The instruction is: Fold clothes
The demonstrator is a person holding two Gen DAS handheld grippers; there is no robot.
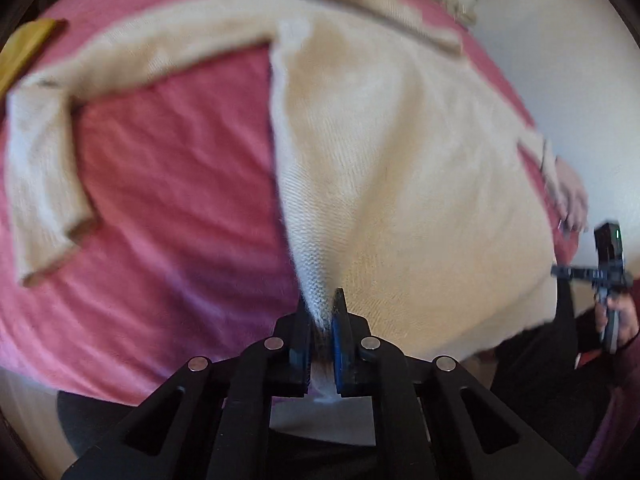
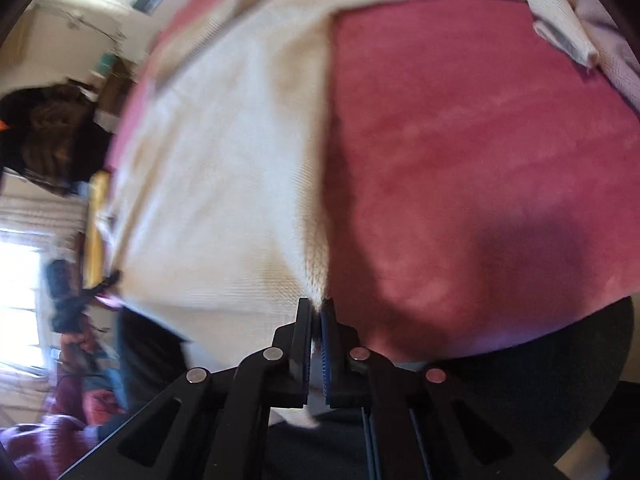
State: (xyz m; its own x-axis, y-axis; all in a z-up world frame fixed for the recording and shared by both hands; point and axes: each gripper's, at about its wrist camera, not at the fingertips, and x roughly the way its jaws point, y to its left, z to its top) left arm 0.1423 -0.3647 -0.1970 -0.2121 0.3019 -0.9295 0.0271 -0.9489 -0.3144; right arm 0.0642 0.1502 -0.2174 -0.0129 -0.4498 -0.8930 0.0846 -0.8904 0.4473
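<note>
A cream knit sweater [image 1: 400, 160] lies spread on a pink bedcover [image 1: 180, 184], its left sleeve [image 1: 44, 168] bent down at the left. My left gripper [image 1: 322, 312] is shut on the sweater's bottom left corner, and the knit bunches between the jaws. In the right wrist view the sweater [image 2: 224, 184] fills the left half over the pink cover [image 2: 480, 152]. My right gripper [image 2: 317, 312] is shut on the sweater's bottom right corner. The right gripper also shows in the left wrist view [image 1: 608, 276], held in a hand at the far right.
A yellow object [image 1: 24, 52] lies on the cover at the far left. A white folded cloth [image 2: 560, 24] sits at the upper right of the right wrist view. The person's dark-haired head [image 2: 48, 136] and a bright window [image 2: 20, 288] are at the left. The bed's near edge runs just below both grippers.
</note>
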